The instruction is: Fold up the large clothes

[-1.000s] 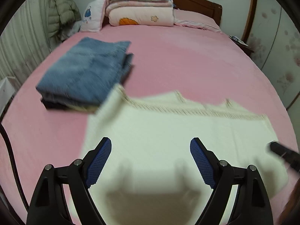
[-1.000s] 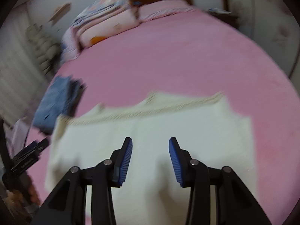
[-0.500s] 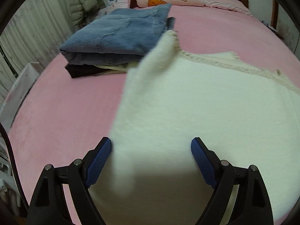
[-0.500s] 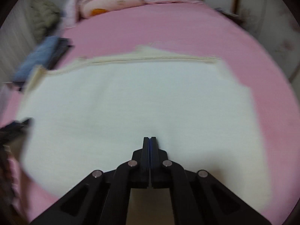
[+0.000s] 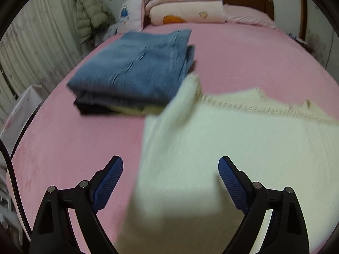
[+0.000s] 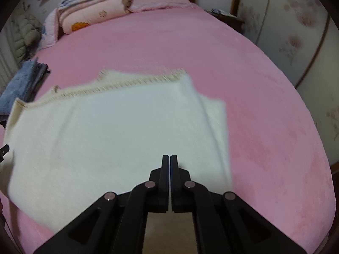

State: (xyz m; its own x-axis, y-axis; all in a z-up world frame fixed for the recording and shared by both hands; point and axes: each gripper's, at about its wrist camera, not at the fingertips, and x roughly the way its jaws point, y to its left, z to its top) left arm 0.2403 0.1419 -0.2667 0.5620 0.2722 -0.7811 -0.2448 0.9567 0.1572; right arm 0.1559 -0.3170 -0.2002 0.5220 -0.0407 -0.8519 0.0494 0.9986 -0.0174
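Observation:
A large cream knitted garment (image 5: pixel 243 144) with a fringed far edge lies on the pink bed (image 5: pixel 243 59); it also shows in the right wrist view (image 6: pixel 106 131). My left gripper (image 5: pixel 170 175) is open, its blue pads either side of the garment's near left edge, which is blurred. My right gripper (image 6: pixel 170 165) is shut over the garment's near edge; the jaws meet and whether cloth is pinched between them is hidden. The garment's right side is lifted and creased.
A stack of folded clothes with blue jeans on top (image 5: pixel 135 67) lies just left of the garment, also seen in the right wrist view (image 6: pixel 21 84). Folded quilts and pillows (image 5: pixel 184 4) sit at the headboard. A padded jacket (image 5: pixel 89 14) hangs at far left.
My right gripper went from open to shut at the garment's near edge, and the garment's right side has risen. My left gripper stayed open and shifted over the left edge.

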